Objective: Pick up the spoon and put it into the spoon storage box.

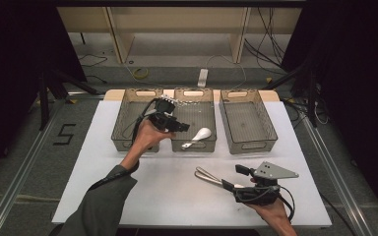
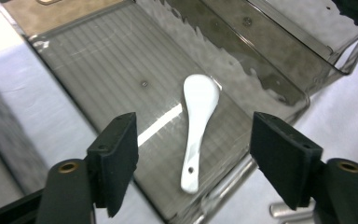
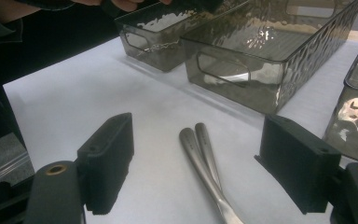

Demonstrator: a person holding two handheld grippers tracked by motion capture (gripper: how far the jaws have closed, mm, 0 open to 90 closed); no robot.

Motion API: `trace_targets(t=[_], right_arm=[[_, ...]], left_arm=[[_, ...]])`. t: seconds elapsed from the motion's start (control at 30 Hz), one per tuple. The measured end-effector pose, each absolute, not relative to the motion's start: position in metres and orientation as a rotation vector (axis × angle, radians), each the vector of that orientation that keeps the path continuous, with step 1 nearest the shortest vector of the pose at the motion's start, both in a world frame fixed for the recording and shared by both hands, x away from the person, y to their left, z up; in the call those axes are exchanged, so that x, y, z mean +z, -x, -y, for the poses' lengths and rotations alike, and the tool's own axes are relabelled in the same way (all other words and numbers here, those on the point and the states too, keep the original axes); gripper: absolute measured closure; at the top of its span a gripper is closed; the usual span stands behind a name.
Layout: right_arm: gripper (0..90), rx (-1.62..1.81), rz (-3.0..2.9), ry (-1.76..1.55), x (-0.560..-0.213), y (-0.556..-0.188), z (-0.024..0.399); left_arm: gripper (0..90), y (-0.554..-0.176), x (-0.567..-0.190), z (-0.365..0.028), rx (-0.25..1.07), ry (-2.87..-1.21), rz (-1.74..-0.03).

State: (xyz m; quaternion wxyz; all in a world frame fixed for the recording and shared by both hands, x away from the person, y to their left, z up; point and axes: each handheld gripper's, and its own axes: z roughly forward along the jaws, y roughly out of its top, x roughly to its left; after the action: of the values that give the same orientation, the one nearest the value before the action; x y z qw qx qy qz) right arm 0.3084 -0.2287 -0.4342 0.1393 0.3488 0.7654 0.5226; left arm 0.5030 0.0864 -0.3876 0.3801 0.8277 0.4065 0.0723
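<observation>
Lying flat in the ribbed middle bin point(image 2: 98, 60): glossy white ceramic spoon point(image 2: 196, 126), bowl pointing to 12 o'clock; left gripper point(image 2: 193, 156) jaws standing apart.

Left tool point(image 1: 177, 124) extended toward 12 o'clock on an outstretched forearm, jaws apart, nothing between them. Right tool point(image 1: 238, 179) low at 5 o'clock, jaws wide.

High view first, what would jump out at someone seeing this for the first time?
A white spoon lies in the middle bin of three smoky plastic bins, with the open left gripper just above it. Nearer the person, two metal utensil handles lie on the white table, pointing out from the open right gripper.
</observation>
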Motion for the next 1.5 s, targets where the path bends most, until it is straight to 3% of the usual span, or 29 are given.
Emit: trace_targets(t=[0.57,0.9,1.5], right_arm=[[26.8,1.401,-2.247,-1.023,-0.434,-0.314,0.228],[26.8,1.305,-2.336,-1.021,-0.436,-0.323,0.224],[29.1,1.089,-2.51,-0.932,-0.438,-0.338,0.215]], left_arm=[[25.7,-0.437,-0.398,-0.157,0.186,-2.034,-0.972],[19.3,-0.406,-0.407,-0.172,0.238,-1.992,-0.961],[16.1,-0.377,-0.415,-0.18,0.266,-1.945,-0.93]])
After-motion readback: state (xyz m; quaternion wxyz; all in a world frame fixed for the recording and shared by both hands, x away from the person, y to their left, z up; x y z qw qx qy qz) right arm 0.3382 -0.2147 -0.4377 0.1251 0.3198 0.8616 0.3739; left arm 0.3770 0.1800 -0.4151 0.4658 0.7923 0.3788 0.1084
